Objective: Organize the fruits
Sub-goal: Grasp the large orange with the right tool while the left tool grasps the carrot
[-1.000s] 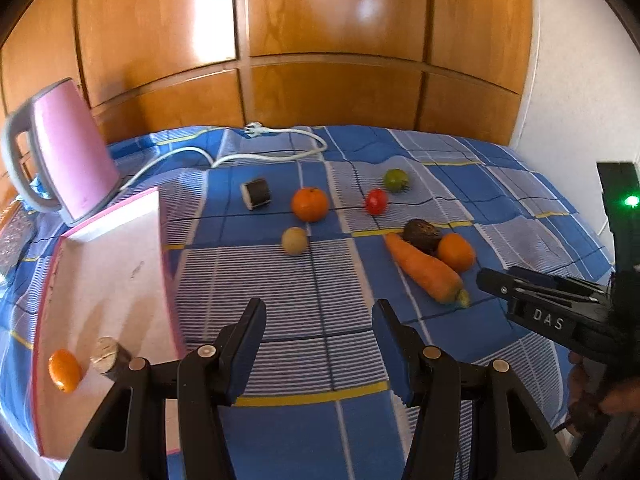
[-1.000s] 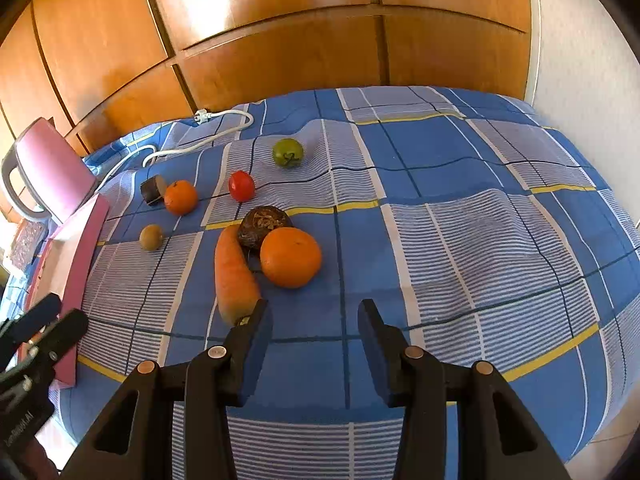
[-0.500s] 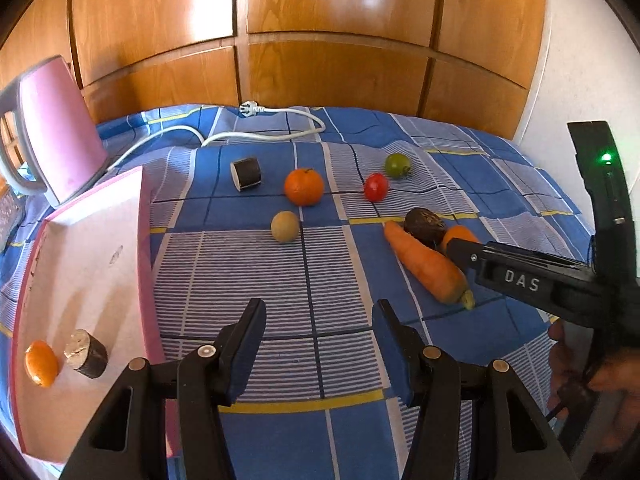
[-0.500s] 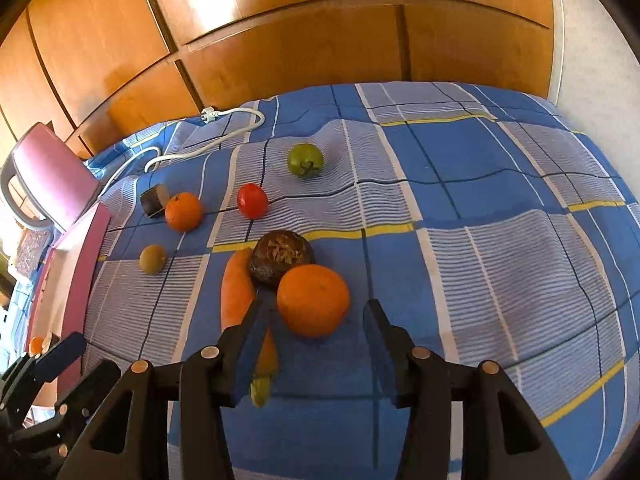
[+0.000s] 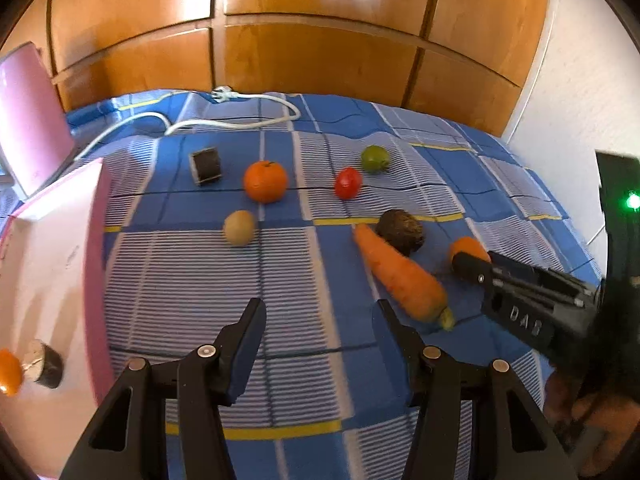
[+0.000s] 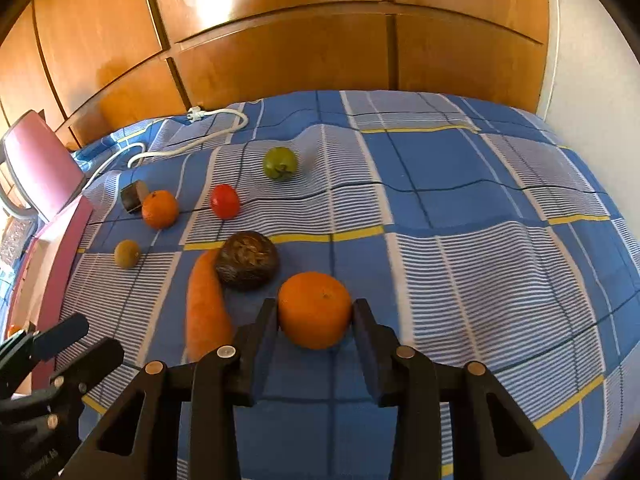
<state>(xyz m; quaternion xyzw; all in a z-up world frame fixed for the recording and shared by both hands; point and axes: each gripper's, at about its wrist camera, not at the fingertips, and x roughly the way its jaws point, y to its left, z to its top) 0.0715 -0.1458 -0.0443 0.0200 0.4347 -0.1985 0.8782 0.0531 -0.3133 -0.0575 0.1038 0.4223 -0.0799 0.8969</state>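
The large round orange fruit (image 6: 315, 310) is bracketed by the right gripper (image 6: 315, 312); the jaws are set at its widest part, one to each side, and appear to touch or nearly touch the peel. Whether they are already clamped cannot be told; a firm squeeze is not evident. The fruit is judged firm, fairly light and smooth-skinned, so rolling is likely if it is pinched off-centre. A hold across the equator, as now framed, is judged best, with moderate pressure to avoid bruising.

The peel is seen as uniformly bright orange, faintly dimpled, with a small dark spot near the top. The fruit rests on the blue checked cloth (image 6: 480, 208) covering the bed, just beside a dark rough-skinned round fruit (image 6: 247, 260) and a long orange carrot (image 6: 206, 304), which touch each other.

Farther off lie a red tomato (image 6: 225, 201), a green round fruit (image 6: 280, 163), a smaller orange mandarin (image 6: 160, 209), a tan kiwi-like fruit (image 6: 127, 254) and a dark cylindrical piece (image 6: 134, 196).

The left gripper (image 5: 320, 320) is held above the cloth with jaws apart and empty. At the left a pink-rimmed white tray (image 5: 48, 264) is noted, already carrying a small orange fruit (image 5: 8, 372) and a dark cylinder (image 5: 43, 364). A pink kettle (image 5: 28, 120) and white power cable (image 5: 240, 120) are recorded behind.
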